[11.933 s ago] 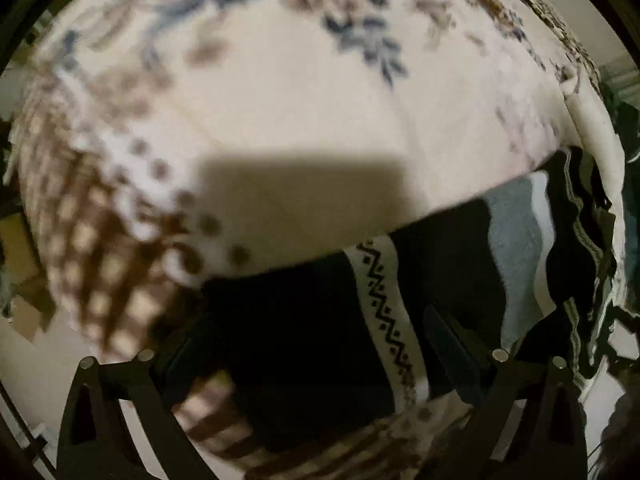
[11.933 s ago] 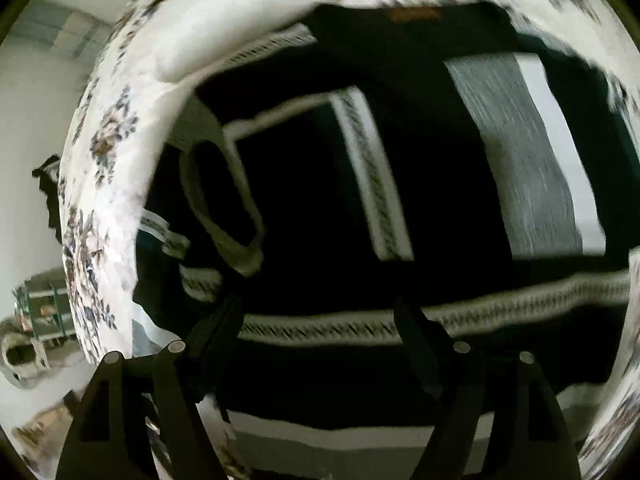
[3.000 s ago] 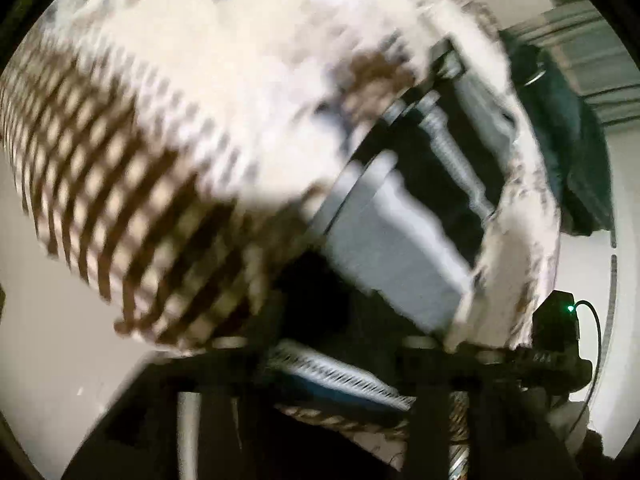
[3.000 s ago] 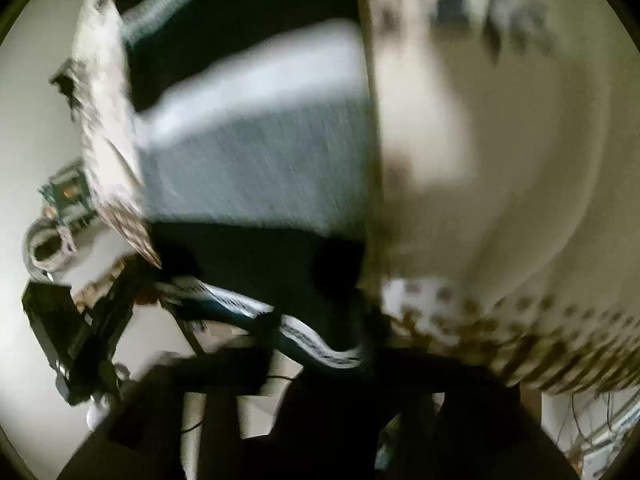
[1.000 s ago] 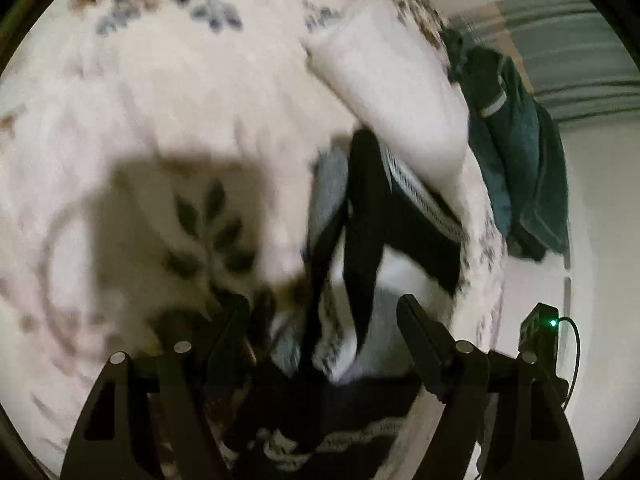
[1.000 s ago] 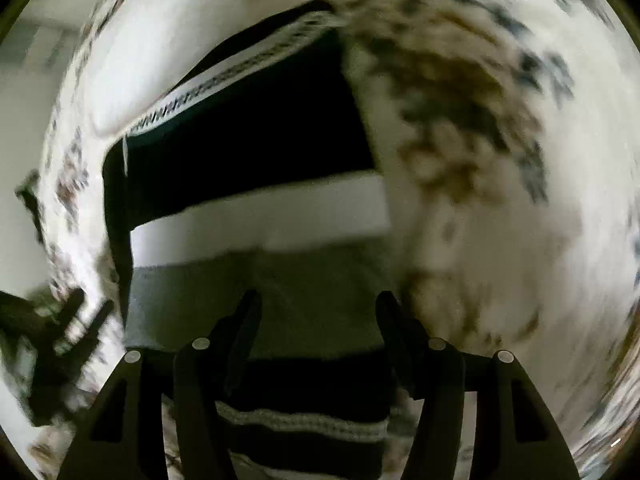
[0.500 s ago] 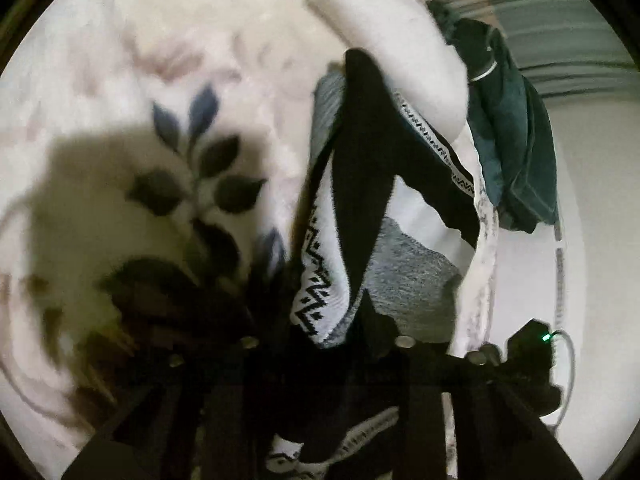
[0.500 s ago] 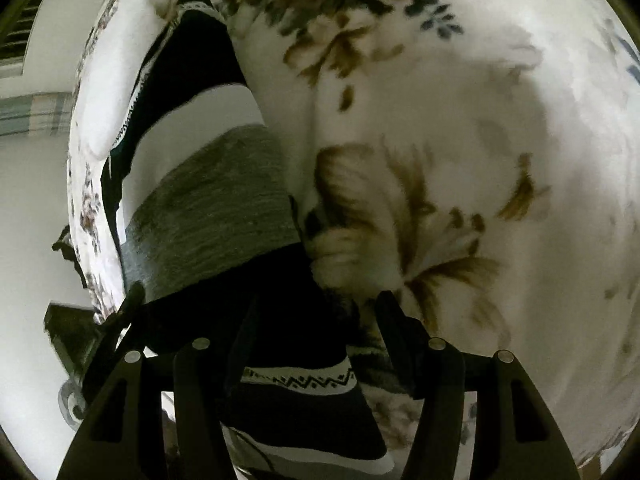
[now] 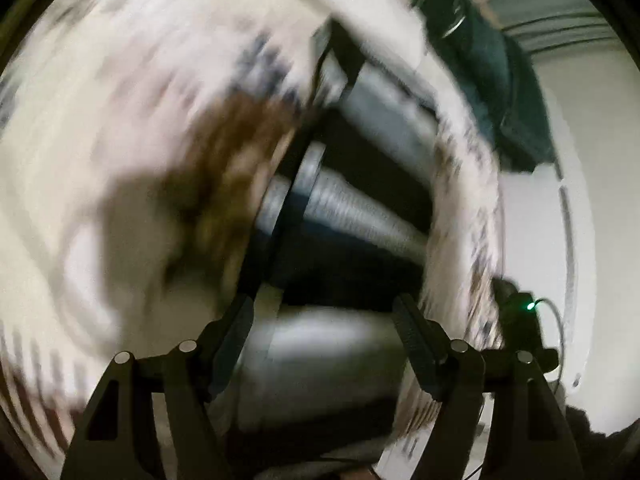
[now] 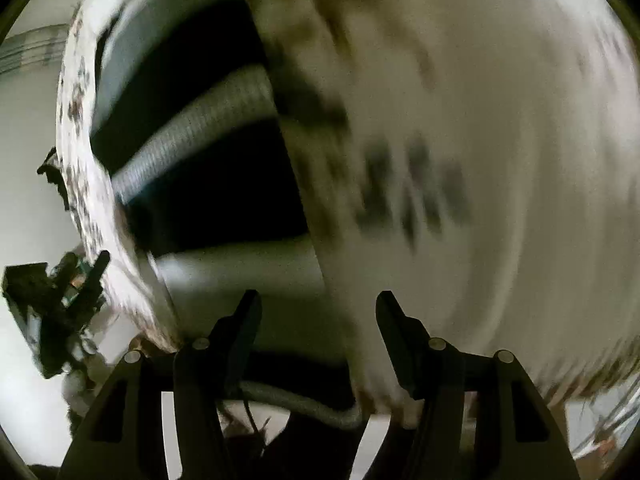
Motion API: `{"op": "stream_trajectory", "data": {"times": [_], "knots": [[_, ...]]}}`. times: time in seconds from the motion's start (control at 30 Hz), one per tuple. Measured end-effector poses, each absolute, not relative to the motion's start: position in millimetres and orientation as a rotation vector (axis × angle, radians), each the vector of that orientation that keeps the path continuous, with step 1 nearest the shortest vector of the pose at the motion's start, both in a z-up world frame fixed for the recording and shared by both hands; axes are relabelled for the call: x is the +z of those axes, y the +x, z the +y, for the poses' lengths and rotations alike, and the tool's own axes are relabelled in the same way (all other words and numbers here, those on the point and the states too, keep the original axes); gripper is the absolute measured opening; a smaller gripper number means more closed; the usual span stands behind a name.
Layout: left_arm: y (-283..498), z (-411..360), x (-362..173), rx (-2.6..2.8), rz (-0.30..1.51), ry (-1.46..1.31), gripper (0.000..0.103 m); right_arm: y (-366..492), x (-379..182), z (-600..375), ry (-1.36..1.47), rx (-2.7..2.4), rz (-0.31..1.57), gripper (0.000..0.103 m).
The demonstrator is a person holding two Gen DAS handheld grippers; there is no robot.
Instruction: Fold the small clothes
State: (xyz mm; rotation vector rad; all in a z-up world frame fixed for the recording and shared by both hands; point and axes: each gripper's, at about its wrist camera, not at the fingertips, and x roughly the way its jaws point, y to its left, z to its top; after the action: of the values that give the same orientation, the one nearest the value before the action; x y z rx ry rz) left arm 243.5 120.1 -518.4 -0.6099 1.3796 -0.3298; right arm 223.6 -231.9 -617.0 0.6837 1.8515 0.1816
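A black sweater with grey and white bands lies folded on the floral bedspread; the view is badly blurred. My left gripper hangs over the sweater's near white band, its jaws opening and nothing pinched between the pads. In the right wrist view the same sweater fills the left-centre, and its right edge runs down between the fingers. My right gripper stands open above that edge, holding nothing. A grey knit hem crosses below its fingers.
A dark green garment lies heaped past the bed's far right corner. A black device with a green light sits off the bed's right edge; it also shows as a black device on the left. Pale wall lies beyond.
The left jaws, closed by the sweater's patterned edge half a second ago, stand apart now. Both views have swept along the sweater, which now lies flatter with its bands across.
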Motion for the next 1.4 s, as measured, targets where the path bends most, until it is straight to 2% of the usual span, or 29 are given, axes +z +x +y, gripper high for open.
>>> {"op": "stream_trajectory", "data": {"times": [0.23,0.43,0.53,0.57,0.6,0.63,0.67,0.7,0.77,1.13,1.4], "knots": [[148,122,-575,-0.247,1.557,-0.579,0.07,121,-662,-228,0.895,0.227,1.895,0.062],[124,112,-585,-0.273,1.547,-0.568,0.07,86,-700,-197,1.076,0.299,1.871,0.062],[123,105,-581,-0.282,1.521,-0.526,0.068,86,-701,-178,1.06,0.341,1.862,0.062],[122,103,-578,-0.287,1.508,-0.512,0.056,86,-699,-171,1.038,0.352,1.856,0.062],[119,101,-576,-0.291,1.5,-0.497,0.037,85,-697,-169,1.021,0.357,1.851,0.06],[118,98,-576,-0.287,1.511,-0.478,0.009,85,-693,-163,0.991,0.362,1.844,0.055],[115,99,-576,-0.283,1.505,-0.474,0.01,85,-689,-158,0.966,0.368,1.84,0.033],[113,101,-573,-0.278,1.486,-0.482,0.01,87,-685,-154,0.969,0.373,1.828,0.021],[108,107,-563,-0.269,1.457,-0.512,0.009,86,-674,-150,0.96,0.373,1.8,0.017],[129,136,-498,-0.351,1.274,-0.922,0.009,110,-580,-186,1.11,0.495,1.565,0.015],[251,110,-442,-0.447,1.077,-0.831,0.009,225,-524,-212,1.159,0.503,1.36,0.015]]}}
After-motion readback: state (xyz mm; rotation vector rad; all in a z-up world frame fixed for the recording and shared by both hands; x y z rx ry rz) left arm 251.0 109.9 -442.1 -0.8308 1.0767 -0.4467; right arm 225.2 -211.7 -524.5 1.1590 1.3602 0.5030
